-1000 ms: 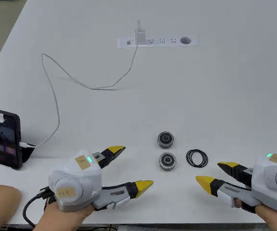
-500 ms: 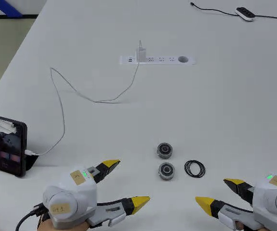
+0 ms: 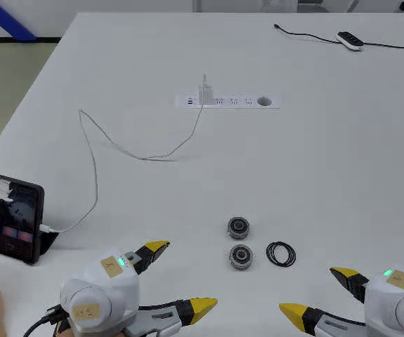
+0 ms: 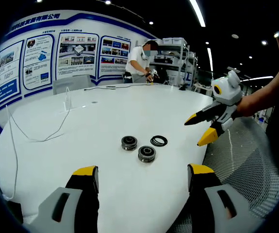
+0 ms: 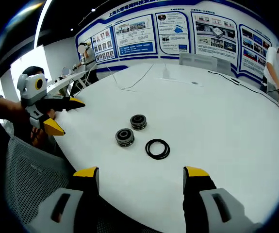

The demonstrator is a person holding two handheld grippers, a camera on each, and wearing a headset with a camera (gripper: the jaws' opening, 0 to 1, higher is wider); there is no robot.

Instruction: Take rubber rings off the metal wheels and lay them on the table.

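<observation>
Two small metal wheels lie on the white table: the far wheel (image 3: pixel 238 227) (image 4: pixel 129 142) (image 5: pixel 138 122) and the near wheel (image 3: pixel 241 256) (image 4: pixel 146 154) (image 5: pixel 124 137). Black rubber rings (image 3: pixel 280 254) (image 4: pixel 158 141) (image 5: pixel 157 148) lie stacked flat just right of the near wheel. My left gripper (image 3: pixel 180 277) (image 4: pixel 142 177) is open near the table's front edge, left of the wheels, holding nothing. My right gripper (image 3: pixel 317 295) (image 5: pixel 140 178) is open at the front right, empty. Each gripper appears in the other's view: the right gripper (image 4: pixel 201 129) and the left gripper (image 5: pixel 64 116).
A white power strip (image 3: pixel 227 102) with a charger lies at the table's middle back; its thin cable (image 3: pixel 93 161) curls left to a tablet (image 3: pixel 6 221) at the left edge. A remote-like device (image 3: pixel 349 39) with a cord sits far back right. A person stands in the background (image 4: pixel 141 60).
The head camera has tilted up, so more of the far table shows. Both grippers have drawn back toward the front edge, still open. Wheels and rings have not moved.
</observation>
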